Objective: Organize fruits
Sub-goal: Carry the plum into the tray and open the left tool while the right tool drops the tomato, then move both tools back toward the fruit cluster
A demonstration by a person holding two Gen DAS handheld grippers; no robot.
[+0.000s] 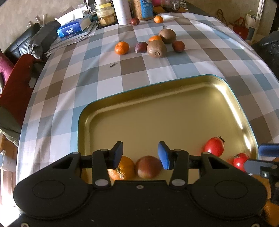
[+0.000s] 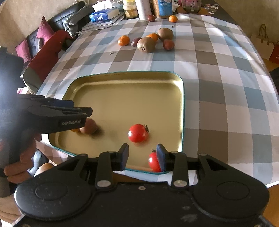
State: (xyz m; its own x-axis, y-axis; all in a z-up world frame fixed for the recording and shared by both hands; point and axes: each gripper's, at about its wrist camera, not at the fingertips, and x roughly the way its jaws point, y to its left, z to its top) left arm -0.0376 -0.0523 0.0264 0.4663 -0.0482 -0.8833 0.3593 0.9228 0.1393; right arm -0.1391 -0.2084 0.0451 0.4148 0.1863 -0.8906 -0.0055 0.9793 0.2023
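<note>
While my left gripper (image 1: 140,155) hangs empty with jaws apart over the shallow gold metal tray (image 1: 174,111), a blurred reddish plum (image 1: 148,166) and a mandarin (image 1: 122,168) lie below at six o'clock. My right gripper (image 2: 142,157) (body of the other marked "GenRobot.AI") gapes beside a red tomato (image 2: 153,162). At twelve o'clock sits a blue "Tempo" tissue pack (image 1: 73,29).

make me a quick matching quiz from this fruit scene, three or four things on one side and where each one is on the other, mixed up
1. tomatoes
2. kiwis
3. tissue pack
4. left gripper

A. loose on the tablecloth
B. open above the tray's near left corner
C. in the tray, right side
D. on books at the far table edge

Pairs: 1-C, 2-A, 3-D, 4-B
</note>
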